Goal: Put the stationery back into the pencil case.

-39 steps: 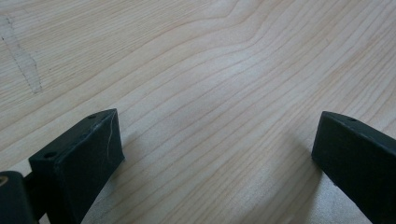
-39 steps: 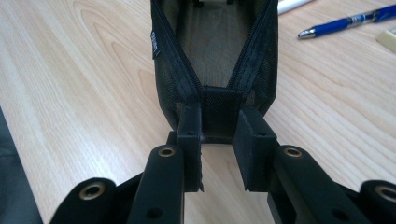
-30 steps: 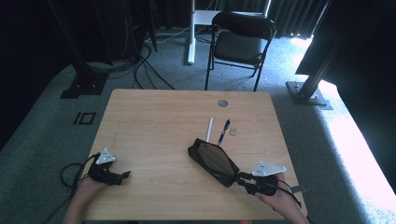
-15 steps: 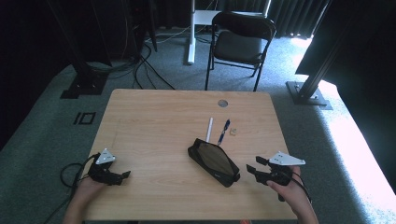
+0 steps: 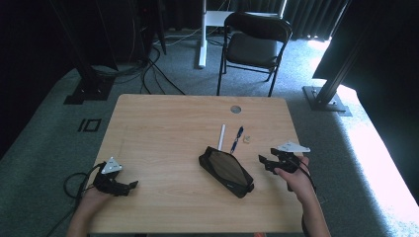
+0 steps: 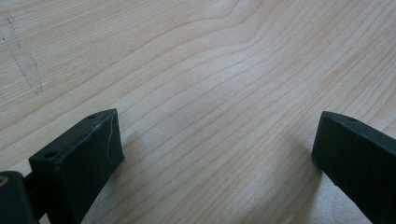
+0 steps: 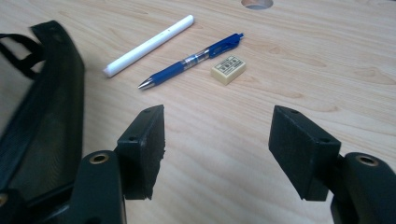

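Seen from the high view: a black mesh pencil case lying slantwise on the wooden table, taken here as the landmark. Just beyond the case's far end, a white pen and a blue pen side by side, close together but apart, with a small cream eraser just past the blue pen, on the side away from the case. Farther beyond the case, near the table's far edge, a round cable hole. To the right of the case, near but clear of it, the right gripper held low over the table in the right hand, pointing toward the case; fingers apart after just opening, nothing between them but bare wood in the right gripper view, with the case's mesh edge to the left of the fingers and the white pen, blue pen and eraser lying ahead. Well to the left of the case, near the table's front left corner, the left gripper in the left hand, fingers spread wide and empty over bare wood grain in the left gripper view. Beyond the table, a black folding chair on grey carpet.
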`<state>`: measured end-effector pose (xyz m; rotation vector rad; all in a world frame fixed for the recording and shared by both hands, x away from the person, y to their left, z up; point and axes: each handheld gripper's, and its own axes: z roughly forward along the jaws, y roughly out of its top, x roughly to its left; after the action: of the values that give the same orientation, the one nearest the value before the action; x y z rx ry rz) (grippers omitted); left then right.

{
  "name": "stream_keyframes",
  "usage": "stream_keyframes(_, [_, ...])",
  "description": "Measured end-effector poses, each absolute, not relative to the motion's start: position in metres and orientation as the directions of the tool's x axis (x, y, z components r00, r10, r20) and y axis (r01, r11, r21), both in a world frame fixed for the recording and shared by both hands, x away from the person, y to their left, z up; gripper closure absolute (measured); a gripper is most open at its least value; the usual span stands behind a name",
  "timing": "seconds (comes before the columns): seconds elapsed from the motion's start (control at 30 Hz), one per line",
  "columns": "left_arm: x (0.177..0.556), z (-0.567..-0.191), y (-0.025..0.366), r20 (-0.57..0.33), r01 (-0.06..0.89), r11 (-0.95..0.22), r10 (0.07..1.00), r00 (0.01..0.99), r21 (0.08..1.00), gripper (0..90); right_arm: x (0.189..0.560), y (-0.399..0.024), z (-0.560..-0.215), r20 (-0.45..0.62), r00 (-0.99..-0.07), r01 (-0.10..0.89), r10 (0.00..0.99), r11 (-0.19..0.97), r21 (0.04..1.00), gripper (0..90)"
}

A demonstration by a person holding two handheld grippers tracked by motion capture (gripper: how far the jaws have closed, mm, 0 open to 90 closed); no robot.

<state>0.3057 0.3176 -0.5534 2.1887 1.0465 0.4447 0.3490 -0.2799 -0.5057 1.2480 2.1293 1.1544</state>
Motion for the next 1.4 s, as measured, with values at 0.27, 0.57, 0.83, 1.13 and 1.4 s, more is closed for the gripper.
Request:
stream_keyframes(0.27, [0.306, -0.553, 0.318, 0.02, 0.558, -0.46, 0.783, 0.621, 0.691, 2.1, 0.379, -0.266, -0.517, 0.079, -0.497, 0.54, 0.864, 0.237, 0.808, 36.4])
stream_keyframes(0.57, [0.306, -0.553, 0.318, 0.02, 0.557, -0.461, 0.783, 0.622, 0.691, 2.1, 0.407, -0.246, -0.526, 0.085, -0.469, 0.567, 0.879, 0.226, 0.792, 41.2])
stream_keyframes(0.83, [0.306, -0.553, 0.318, 0.02, 0.558, -0.46, 0.783, 0.622, 0.691, 2.1, 0.433, -0.226, -0.53, 0.079, -0.434, 0.594, 0.897, 0.22, 0.774, 43.0])
stream_keyframes(1.13, [0.306, -0.553, 0.318, 0.019, 0.558, -0.459, 0.783, 0.621, 0.691, 2.1, 0.454, -0.217, -0.541, 0.072, -0.317, 0.631, 0.946, 0.154, 0.76, 50.5])
stream_keyframes(1.4, [0.306, -0.553, 0.318, 0.019, 0.558, -0.46, 0.783, 0.622, 0.691, 2.1, 0.459, -0.212, -0.548, 0.049, -0.294, 0.663, 0.954, 0.167, 0.73, 55.8])
